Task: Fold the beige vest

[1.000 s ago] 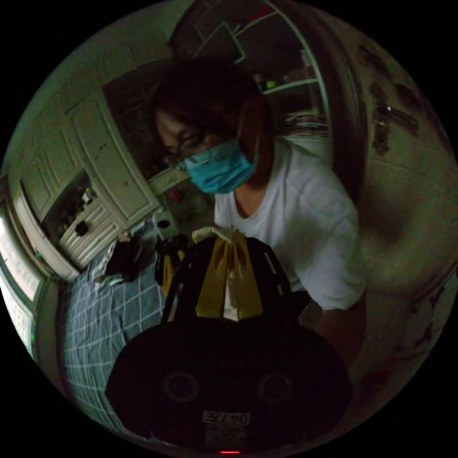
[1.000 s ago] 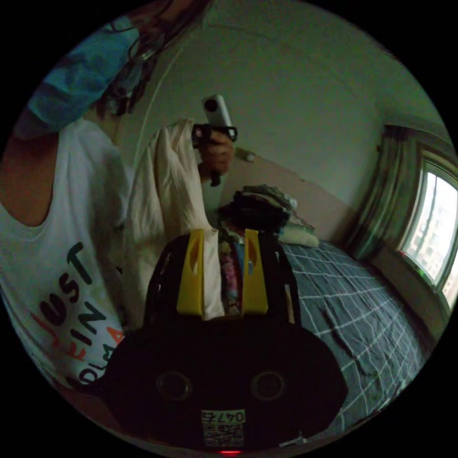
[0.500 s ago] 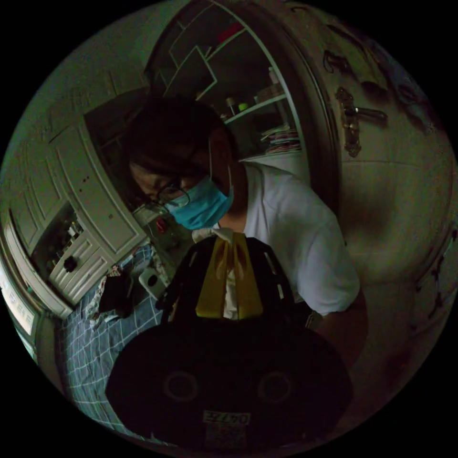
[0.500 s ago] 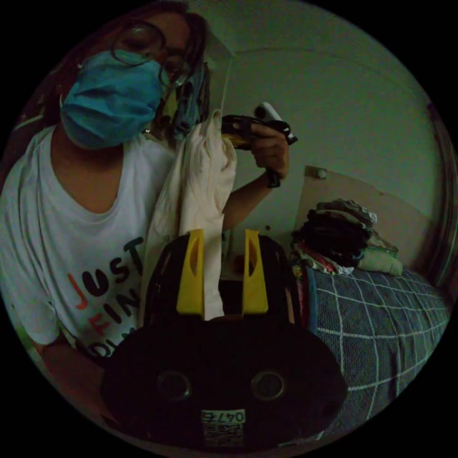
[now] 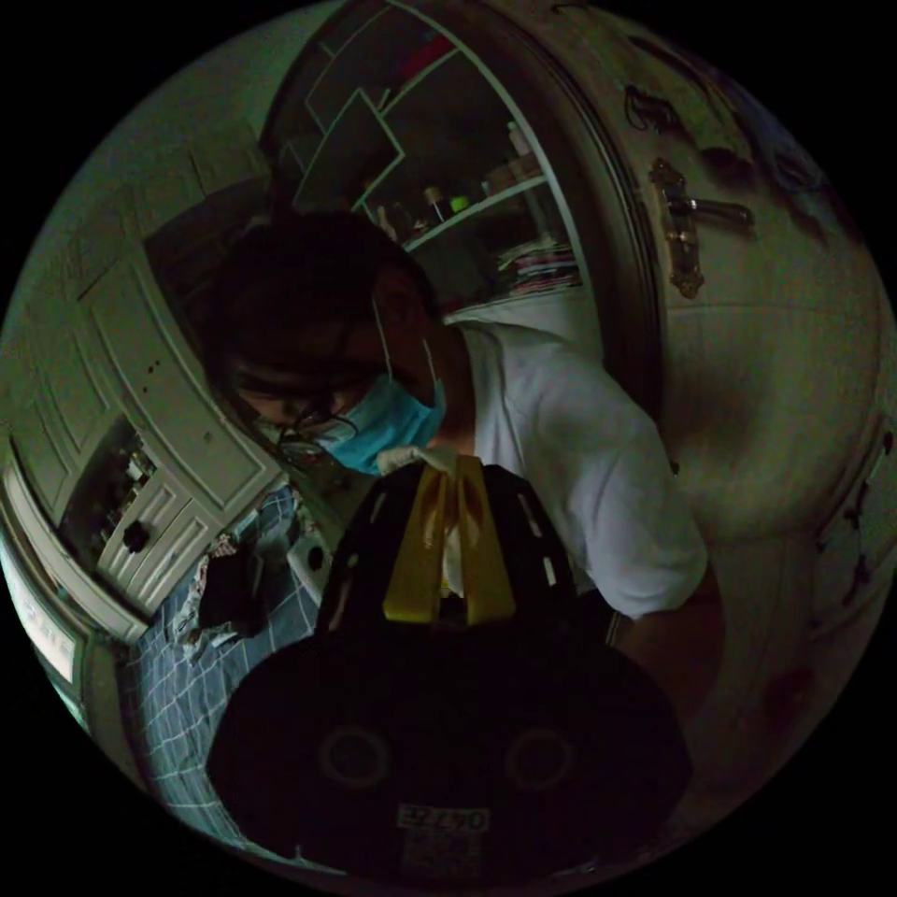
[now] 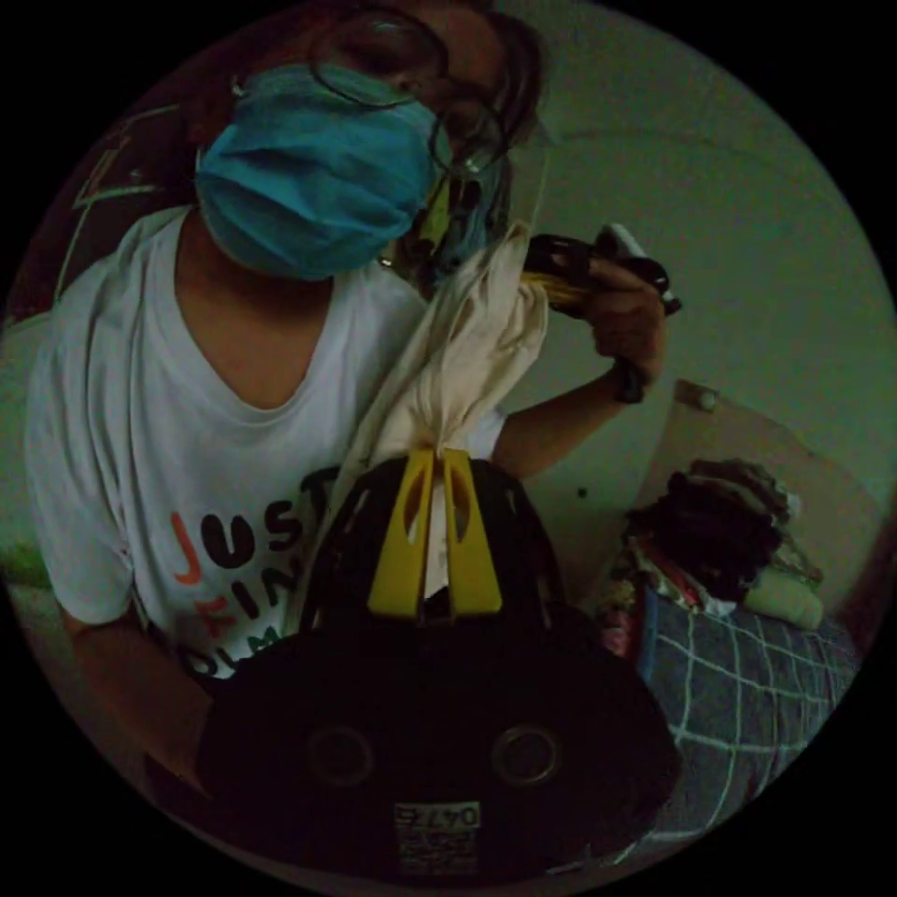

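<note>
In the left gripper view, white cupboards point(image 5: 177, 392) curve along the left edge, and below them lies a bed point(image 5: 187, 691) under a blue checked cover, with a dark garment point(image 5: 229, 589) crumpled on it. The person leans in at the middle, in a white T-shirt point(image 5: 570, 467). Before them, the left hand-held gripper point(image 5: 450, 467) has its yellow jaws drawn together on a bunch of the beige vest point(image 5: 416, 458), whose cloth pokes out just past the tips and runs down between the jaws. Behind the person stand open shelves point(image 5: 486, 206); at the right is a door with a metal handle point(image 5: 696, 224).

In the right gripper view, the person's T-shirt point(image 6: 121, 420) takes the left side. At the middle, the right hand-held gripper point(image 6: 433, 462) has its jaws nearly meeting, clamped on the vest point(image 6: 467, 355) where the cloth gathers to a narrow neck. From there the vest rises, held in the air before the person's chest, to the left hand-held gripper point(image 6: 551, 280), gripped in the person's hand point(image 6: 631, 318), which holds the vest's top end. Lower right, a pile of clothes point(image 6: 719, 533) sits on the bed point(image 6: 738, 673) against a headboard point(image 6: 747, 430).
</note>
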